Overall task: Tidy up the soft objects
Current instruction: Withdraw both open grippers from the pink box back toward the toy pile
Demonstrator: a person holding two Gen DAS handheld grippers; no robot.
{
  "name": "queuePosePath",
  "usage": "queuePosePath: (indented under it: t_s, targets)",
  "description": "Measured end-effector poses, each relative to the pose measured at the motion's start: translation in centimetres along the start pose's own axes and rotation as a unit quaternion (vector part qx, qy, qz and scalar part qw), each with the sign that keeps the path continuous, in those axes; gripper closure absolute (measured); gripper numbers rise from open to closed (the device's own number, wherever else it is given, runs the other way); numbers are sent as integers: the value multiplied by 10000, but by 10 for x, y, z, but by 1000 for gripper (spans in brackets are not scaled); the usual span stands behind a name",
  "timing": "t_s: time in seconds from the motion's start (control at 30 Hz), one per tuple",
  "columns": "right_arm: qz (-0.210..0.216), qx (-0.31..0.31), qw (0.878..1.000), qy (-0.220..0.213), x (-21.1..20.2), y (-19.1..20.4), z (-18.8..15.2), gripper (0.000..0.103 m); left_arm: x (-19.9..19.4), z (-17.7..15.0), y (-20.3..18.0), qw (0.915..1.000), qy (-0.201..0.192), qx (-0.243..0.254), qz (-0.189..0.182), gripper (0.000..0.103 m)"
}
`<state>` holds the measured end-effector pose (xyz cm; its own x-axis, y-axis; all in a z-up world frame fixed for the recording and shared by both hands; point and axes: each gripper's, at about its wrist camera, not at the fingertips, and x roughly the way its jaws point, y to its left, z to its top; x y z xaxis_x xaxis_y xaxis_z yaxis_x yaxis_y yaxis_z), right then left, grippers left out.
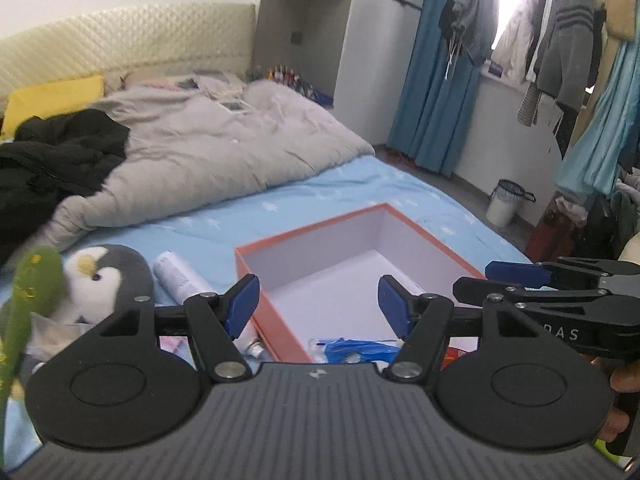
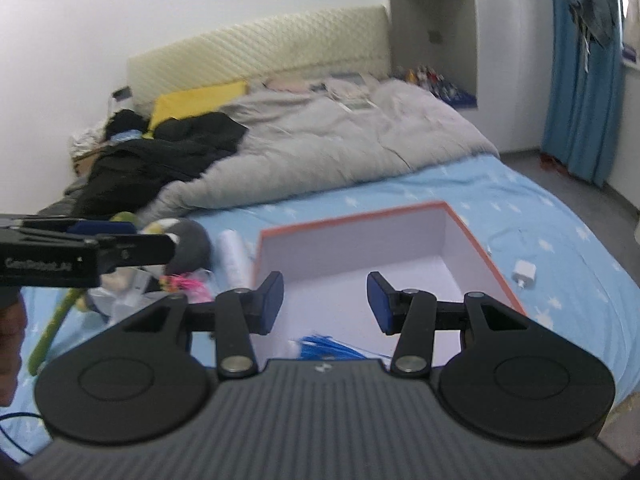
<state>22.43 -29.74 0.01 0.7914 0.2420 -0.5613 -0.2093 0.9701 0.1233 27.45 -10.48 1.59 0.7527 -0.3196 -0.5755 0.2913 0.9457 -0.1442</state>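
Tongs both released, nothing gripped: left tongs (image 1: 317,302) and right tongs (image 2: 325,303) hover side by side over the near end of the orange box (image 1: 280,330), blue pads spread wide. Box sits open on the bed (image 1: 328,192), near its foot edge, white interior mostly bare; one blue plastic-looking bundle (image 2: 326,346) lies inside against the near wall, partly hidden by the tongs bodies. Soft items are piled on the blue sheet just left of the box: grey-and-white penguin plush (image 1: 106,280), a green plush (image 1: 24,300) at the far left of the left wrist view, blurred, and a white roll (image 1: 178,278) lying between penguin and box, touching or nearly touching the box wall, can't tell which. Something pink (image 2: 182,282) shows in the pile in the right wrist view, too small to identify. White charger (image 2: 524,274) with cable lies on the sheet right of the box, apart from it. Grey duvet (image 1: 208,148) and black clothing (image 1: 56,160) are bunched toward the head end of the bed.
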Motion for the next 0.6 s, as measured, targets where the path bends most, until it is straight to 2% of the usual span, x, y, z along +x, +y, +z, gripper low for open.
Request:
queuePosePath:
  t_s: [0.3,0.6]
  targets:
    - [375,-191,9984,-388,-30,57,-15,54,-80,-28,31,9986,-431,-264,134,32]
    - [638,-183,9966,-482,-51,101,-41,54,-142,-76,59,9966,-549,-509,342,32]
